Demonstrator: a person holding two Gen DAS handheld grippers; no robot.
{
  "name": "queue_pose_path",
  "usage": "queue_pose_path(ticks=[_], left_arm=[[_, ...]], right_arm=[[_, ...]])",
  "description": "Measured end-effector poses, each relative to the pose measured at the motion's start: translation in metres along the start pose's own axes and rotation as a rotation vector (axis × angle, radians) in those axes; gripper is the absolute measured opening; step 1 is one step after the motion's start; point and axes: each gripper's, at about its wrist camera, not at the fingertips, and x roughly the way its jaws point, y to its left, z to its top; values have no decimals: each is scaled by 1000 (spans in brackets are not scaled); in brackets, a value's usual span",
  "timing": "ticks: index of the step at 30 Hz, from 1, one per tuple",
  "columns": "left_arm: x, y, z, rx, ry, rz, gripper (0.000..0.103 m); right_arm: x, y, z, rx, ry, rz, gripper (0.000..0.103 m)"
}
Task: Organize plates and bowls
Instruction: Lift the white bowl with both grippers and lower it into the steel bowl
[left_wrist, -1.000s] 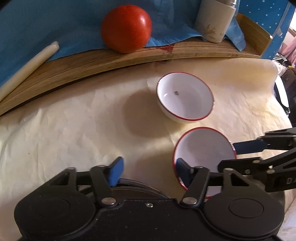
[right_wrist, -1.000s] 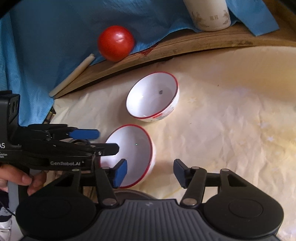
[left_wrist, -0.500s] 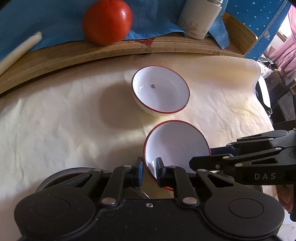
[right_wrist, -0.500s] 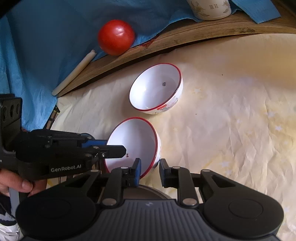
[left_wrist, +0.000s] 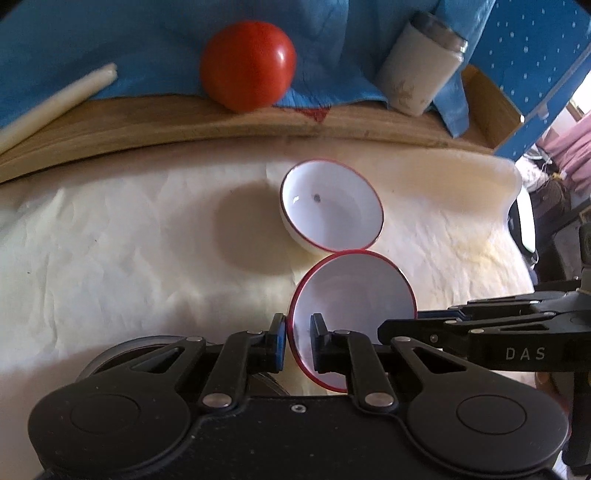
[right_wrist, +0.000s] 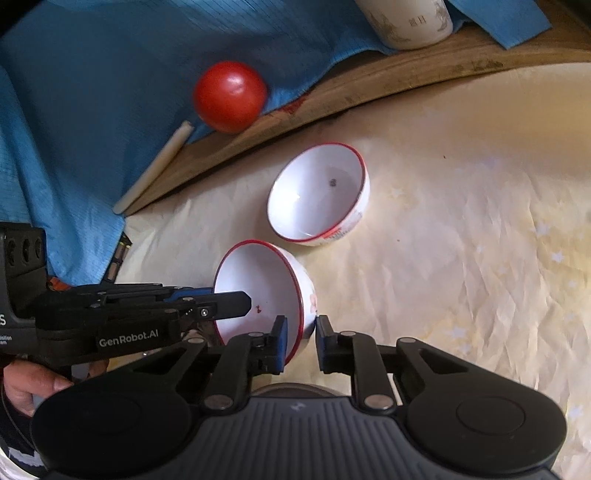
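Two white bowls with red rims are on the cream paper. The near bowl (left_wrist: 352, 306) (right_wrist: 258, 291) is held between both grippers. My left gripper (left_wrist: 298, 341) is shut on its left rim. My right gripper (right_wrist: 300, 338) is shut on its right rim. The near bowl looks lifted and tilted. The far bowl (left_wrist: 332, 208) (right_wrist: 319, 194) sits on the paper just beyond it, with a small dark mark inside. A dark round plate (left_wrist: 110, 360) lies under the left gripper, mostly hidden.
A wooden ledge (left_wrist: 184, 122) runs along the back with blue cloth (right_wrist: 74, 92), a red tomato (left_wrist: 247, 70) (right_wrist: 229, 96), a pale stick (left_wrist: 55, 99) and a white canister (left_wrist: 417, 74). The table's right edge drops off at the far right (left_wrist: 517, 229).
Both grippers went from open to shut on opposite rims of the near bowl. The bowl has since risen and moved closer to the far bowl.
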Motion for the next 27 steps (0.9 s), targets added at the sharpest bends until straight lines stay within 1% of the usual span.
queue_pose_path(ticks=[8,14,21,27], left_arm=[[-25,-8,-2,-7,-55,-31,14],[-38,-23,-12,25,-63,-61,14],[-43,-46,-33,74,-48,-92,14],[-48,-61,-56,113,-35,-101,14]], right_arm=[[-23,7,0,-7,-51,14,20],[-46,7,-10,-2,-71,14,20],[-70,4,-32,7,-71,-13,20],[-84,6,-58,2,-64,-35,20]])
